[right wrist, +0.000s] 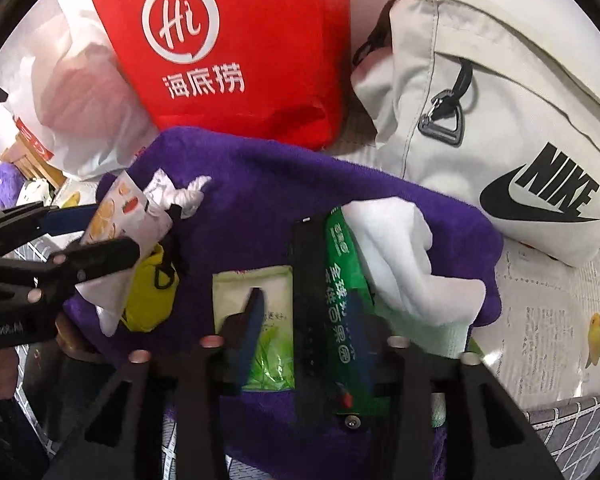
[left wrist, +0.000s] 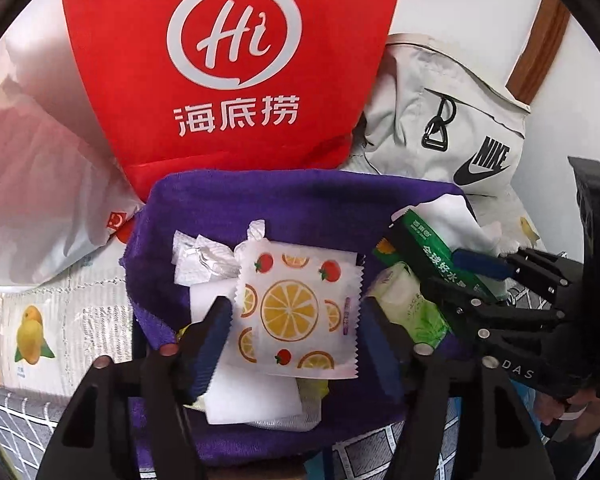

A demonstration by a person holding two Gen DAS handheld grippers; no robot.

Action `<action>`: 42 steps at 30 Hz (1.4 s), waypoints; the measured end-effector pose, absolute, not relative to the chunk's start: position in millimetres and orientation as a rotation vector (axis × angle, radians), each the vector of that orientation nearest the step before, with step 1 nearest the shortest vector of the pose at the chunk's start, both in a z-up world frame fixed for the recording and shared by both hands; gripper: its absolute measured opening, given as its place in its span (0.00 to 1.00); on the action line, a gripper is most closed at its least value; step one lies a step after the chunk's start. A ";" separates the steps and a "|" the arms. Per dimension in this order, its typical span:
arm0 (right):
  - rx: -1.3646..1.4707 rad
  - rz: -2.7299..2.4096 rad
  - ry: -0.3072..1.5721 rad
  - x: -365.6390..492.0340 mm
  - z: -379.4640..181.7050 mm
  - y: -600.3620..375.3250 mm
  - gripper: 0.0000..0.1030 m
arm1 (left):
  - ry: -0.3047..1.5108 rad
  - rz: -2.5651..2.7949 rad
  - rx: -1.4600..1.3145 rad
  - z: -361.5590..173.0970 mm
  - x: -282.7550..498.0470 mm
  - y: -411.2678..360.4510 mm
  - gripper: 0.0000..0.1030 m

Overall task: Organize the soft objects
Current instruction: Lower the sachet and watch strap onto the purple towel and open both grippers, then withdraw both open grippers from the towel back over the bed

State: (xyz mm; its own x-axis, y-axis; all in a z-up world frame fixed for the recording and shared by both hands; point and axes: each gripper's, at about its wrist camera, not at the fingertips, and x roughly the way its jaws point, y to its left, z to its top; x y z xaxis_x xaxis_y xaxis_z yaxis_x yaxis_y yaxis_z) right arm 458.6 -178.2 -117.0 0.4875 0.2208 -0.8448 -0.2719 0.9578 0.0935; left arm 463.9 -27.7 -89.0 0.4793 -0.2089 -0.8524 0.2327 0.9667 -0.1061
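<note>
Two hand-held grippers (left wrist: 296, 324) (right wrist: 304, 332) | one fruit-print packet (left wrist: 300, 312) | one purple towel (left wrist: 292, 208)

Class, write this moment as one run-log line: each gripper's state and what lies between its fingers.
left gripper: open, astride fruit-print packet | right gripper: open, astride green packet | both over purple towel
</note>
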 end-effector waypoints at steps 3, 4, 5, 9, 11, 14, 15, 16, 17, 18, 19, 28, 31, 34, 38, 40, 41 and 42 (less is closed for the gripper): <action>-0.047 0.290 1.008 458.3 -112.4 -179.0 0.54 | 1.033 -0.252 0.028 -84.6 461.5 -26.4 0.68; -0.046 0.287 1.009 458.5 -111.4 -178.7 0.55 | 1.037 -0.245 0.023 -83.2 460.8 -25.6 0.68; -0.050 0.284 1.010 458.2 -110.1 -178.3 0.56 | 1.040 -0.241 0.023 -81.3 460.0 -25.1 0.68; -0.060 0.235 1.006 452.9 -100.9 -181.5 0.64 | 1.014 -0.212 0.051 -66.5 451.1 -24.6 0.77; -0.052 0.214 1.015 447.0 -94.4 -185.2 0.65 | 0.992 -0.204 0.066 -56.8 445.0 -25.9 0.81; -0.059 0.195 1.010 431.0 -80.5 -190.6 0.67 | 0.994 -0.188 0.064 -45.5 437.6 -27.9 0.82; -0.063 0.186 1.006 424.9 -76.1 -192.1 0.74 | 0.996 -0.180 0.068 -41.4 433.6 -29.2 0.82; -0.065 0.176 1.001 418.2 -71.5 -194.1 0.77 | 0.996 -0.176 0.076 -38.3 429.8 -30.1 0.82; -0.063 0.160 0.987 409.4 -65.4 -195.6 0.81 | 0.992 -0.170 0.089 -34.1 423.9 -31.8 0.82; -0.060 0.154 0.977 403.9 -61.8 -197.0 0.82 | 0.985 -0.165 0.101 -29.8 417.1 -33.0 0.83; -0.056 0.151 0.967 396.5 -57.6 -197.5 0.82 | 0.977 -0.158 0.113 -25.0 409.8 -34.3 0.83; -0.051 0.167 0.927 324.2 -28.7 -186.1 0.89 | 0.891 -0.155 0.108 18.3 334.8 -33.0 0.88; -0.089 0.175 0.894 293.7 -17.3 -183.5 0.91 | 0.891 -0.156 0.107 20.4 306.5 -31.1 0.88; -0.078 0.170 0.877 270.9 -9.7 -187.9 0.96 | 0.890 -0.147 0.101 21.7 280.3 -30.0 0.88; -0.068 0.170 0.843 233.9 -2.6 -191.7 0.99 | 0.875 -0.139 0.090 25.9 247.0 -29.5 0.88; -0.064 0.177 0.831 219.1 -1.1 -192.8 1.00 | 0.873 -0.122 0.090 24.8 233.0 -29.6 0.89; -0.062 0.180 0.828 210.6 -1.1 -193.5 1.00 | 0.874 -0.106 0.091 23.1 226.0 -29.5 0.89; -0.060 0.180 0.824 203.7 -1.4 -194.3 1.00 | 0.876 -0.093 0.086 21.3 220.1 -29.1 0.89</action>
State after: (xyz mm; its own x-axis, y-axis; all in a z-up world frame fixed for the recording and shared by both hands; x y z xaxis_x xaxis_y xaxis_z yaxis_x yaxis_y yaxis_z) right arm 203.7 -194.3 -1.4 0.6651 0.1364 -0.7342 -0.1829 0.9830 0.0170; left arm 220.1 -29.1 21.3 0.6364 -0.0462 -0.7700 0.1171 0.9924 0.0372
